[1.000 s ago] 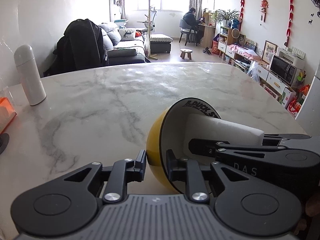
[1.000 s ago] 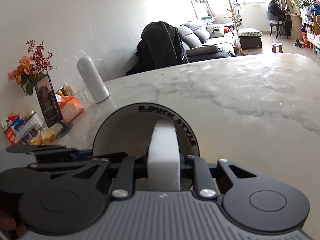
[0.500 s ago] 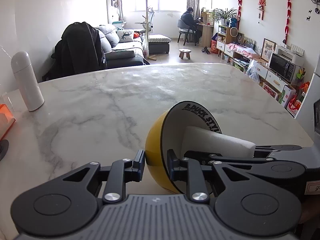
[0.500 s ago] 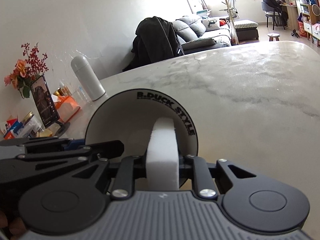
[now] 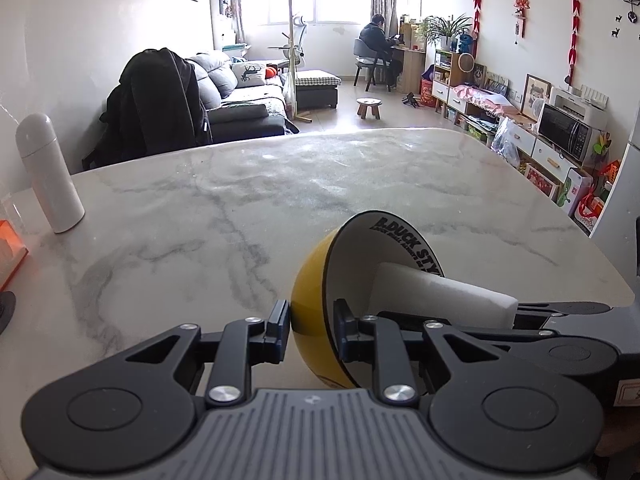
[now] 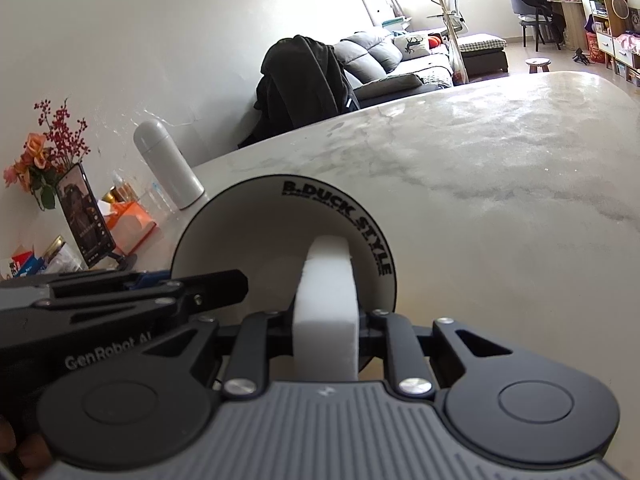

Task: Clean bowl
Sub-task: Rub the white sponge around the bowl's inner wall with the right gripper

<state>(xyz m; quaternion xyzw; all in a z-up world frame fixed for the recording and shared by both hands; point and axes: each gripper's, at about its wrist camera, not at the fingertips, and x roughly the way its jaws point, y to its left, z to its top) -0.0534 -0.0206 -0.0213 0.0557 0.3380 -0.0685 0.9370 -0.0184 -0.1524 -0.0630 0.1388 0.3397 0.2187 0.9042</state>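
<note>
Left wrist view: yellow bowl [image 5: 310, 312] tipped on edge, near right of counter [image 5: 240, 208], wall pinched by left gripper [image 5: 310, 326]. Looks rigid, slick, breakable; the rim suits gripping. Right gripper [image 6: 325, 330] clamps soft white sponge [image 6: 328, 280] inside the bowl.

The bowl [image 5: 310, 312]'s bottom edge hides behind the left hand-held gripper [image 5: 310, 330]. Beside the bowl, the sponge [image 6: 326, 300]'s near end disappears under the right hand-held gripper [image 6: 325, 326].
</note>
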